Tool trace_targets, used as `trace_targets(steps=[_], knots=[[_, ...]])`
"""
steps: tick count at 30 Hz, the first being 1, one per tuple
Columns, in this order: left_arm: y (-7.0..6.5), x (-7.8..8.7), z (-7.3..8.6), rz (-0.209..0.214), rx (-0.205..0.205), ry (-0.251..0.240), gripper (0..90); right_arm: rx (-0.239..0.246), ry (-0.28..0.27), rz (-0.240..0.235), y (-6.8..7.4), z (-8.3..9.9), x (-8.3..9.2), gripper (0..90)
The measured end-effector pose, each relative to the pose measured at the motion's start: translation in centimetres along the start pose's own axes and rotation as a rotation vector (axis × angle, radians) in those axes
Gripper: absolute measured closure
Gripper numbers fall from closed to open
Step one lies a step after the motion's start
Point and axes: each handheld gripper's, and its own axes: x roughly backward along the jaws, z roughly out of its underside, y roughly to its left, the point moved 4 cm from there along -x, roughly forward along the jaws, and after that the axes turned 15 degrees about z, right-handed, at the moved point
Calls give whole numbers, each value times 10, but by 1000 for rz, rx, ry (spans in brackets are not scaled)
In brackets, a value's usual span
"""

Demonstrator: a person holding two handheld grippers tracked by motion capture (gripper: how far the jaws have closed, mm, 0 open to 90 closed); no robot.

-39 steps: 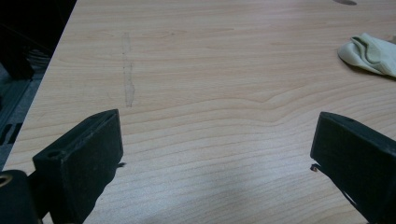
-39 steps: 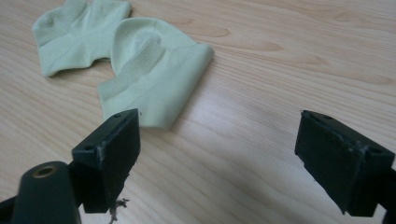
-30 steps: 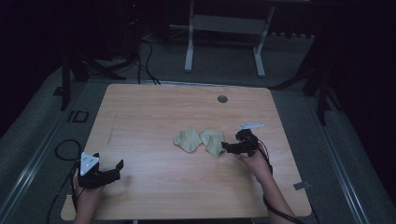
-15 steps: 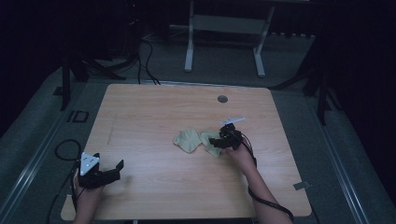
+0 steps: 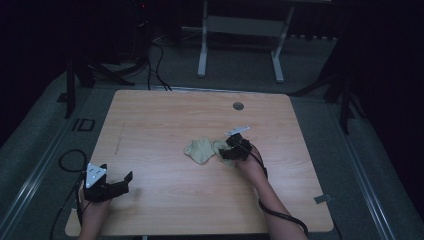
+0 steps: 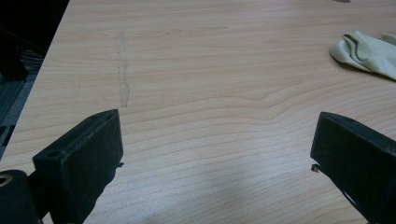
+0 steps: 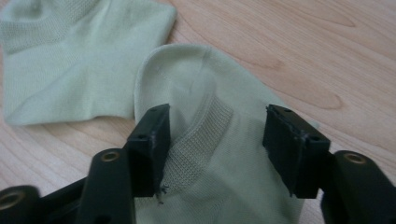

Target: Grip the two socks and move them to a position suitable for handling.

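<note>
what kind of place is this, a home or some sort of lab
Most likely a lab or recording room, not a home. A bare wooden table stands alone on grey carpet, with cables trailing across the floor and the metal legs of a stand behind it. The surroundings are dark. Only two pale green socks lie on the table.

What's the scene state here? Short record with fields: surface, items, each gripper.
surface: light wooden table
items: two pale green knit socks, near sock and far sock, lying side by side, edges meeting
right gripper: jaws astride the near sock's ribbed cuff, just been closing, pads not yet pressing
left gripper: jaws wide apart above bare wood, nothing between them
</note>
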Motion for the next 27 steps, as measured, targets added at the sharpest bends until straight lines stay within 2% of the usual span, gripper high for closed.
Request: trace_targets(steps=[2, 10, 14, 17, 27], knots=[[0, -1, 0, 0, -1, 3, 22, -1, 4, 4, -1, 0, 1, 481], [0, -1, 0, -2, 0, 6, 22, -2, 21, 33, -7, -1, 1, 787], [-1, -1, 1, 0, 2, 5, 23, 9, 34, 30, -9, -5, 5, 815], [0, -1, 0, -2, 4, 2, 23, 7, 26, 20, -11, -9, 14, 816], [0, -1, 0, -5, 6, 1, 22, 56, -66, -23, -4, -21, 65, 816]])
